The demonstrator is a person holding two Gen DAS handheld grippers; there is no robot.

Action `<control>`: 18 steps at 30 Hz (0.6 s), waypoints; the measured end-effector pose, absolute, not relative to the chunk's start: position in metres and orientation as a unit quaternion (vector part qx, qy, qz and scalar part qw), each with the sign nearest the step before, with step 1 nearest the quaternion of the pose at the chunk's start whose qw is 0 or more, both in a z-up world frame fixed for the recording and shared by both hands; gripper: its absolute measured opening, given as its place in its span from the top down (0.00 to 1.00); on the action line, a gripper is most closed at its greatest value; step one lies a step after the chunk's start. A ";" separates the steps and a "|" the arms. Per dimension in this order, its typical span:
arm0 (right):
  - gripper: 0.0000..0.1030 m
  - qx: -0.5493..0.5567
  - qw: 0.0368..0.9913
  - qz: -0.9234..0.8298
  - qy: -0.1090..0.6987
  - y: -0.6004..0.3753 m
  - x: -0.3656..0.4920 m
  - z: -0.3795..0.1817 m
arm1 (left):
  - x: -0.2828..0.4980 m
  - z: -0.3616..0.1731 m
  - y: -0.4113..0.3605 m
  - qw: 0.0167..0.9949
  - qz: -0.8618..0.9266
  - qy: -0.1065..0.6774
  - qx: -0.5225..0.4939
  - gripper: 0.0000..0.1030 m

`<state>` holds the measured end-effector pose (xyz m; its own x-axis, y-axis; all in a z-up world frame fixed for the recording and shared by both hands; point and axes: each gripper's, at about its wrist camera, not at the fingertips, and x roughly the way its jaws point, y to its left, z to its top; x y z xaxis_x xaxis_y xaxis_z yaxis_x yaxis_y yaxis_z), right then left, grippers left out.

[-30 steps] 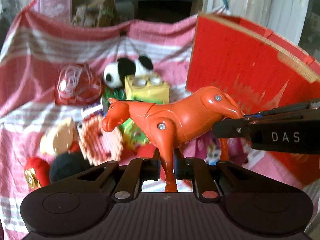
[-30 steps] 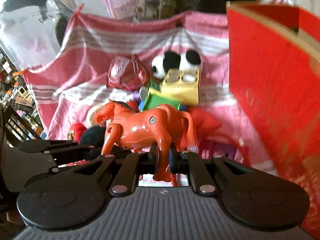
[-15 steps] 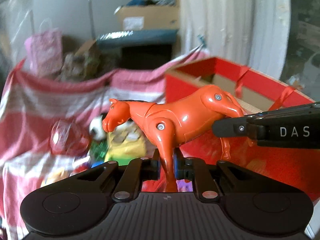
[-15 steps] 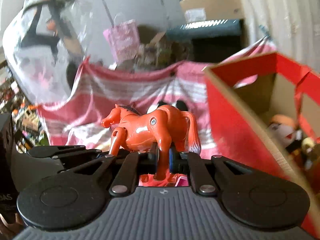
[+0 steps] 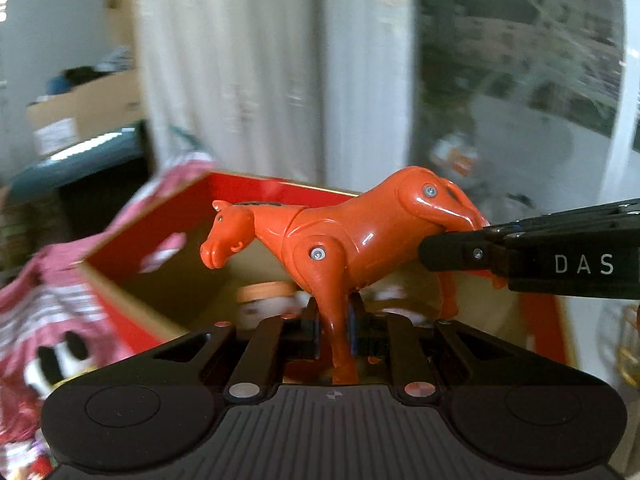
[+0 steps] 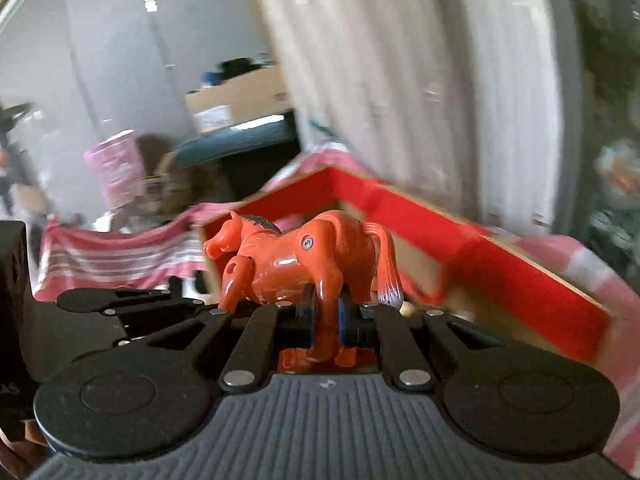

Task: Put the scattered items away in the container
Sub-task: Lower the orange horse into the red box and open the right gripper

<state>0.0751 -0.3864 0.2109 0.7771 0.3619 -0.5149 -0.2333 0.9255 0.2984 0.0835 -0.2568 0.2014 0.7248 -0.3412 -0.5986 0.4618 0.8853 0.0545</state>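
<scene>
Left wrist view: left gripper (image 5: 334,330) jaws clamped on the front leg of an orange plastic toy horse (image 5: 352,236). Right gripper (image 6: 327,316) jaws clamped on its hind leg. Open red cardboard box (image 6: 528,280) sits just beyond and below both jaws.

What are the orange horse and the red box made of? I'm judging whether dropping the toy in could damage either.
The orange horse looks like hard glossy moulded plastic: bright highlights and metal screws at its joints. The red box looks like cardboard with a red coating: a brown raw edge and a plain brown inside.
</scene>
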 end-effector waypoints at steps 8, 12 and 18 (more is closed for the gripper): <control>0.89 0.130 0.920 0.128 0.345 -0.443 0.081 0.175 | 0.099 0.164 -0.315 0.895 -0.249 0.351 0.117 0.92; 0.85 0.120 0.912 0.143 0.366 -0.449 0.088 0.164 | 0.106 0.154 -0.321 0.886 -0.245 0.375 0.117 0.78; 0.13 0.078 0.930 0.115 0.340 -0.448 0.093 0.162 | 0.101 0.156 -0.311 0.901 -0.214 0.362 0.105 0.08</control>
<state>0.0929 -0.4485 0.1618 0.7422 0.2663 -0.6150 -0.1604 0.9616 0.2228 0.1007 -0.3110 0.1555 0.6453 -0.3099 -0.6982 0.4628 0.8858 0.0346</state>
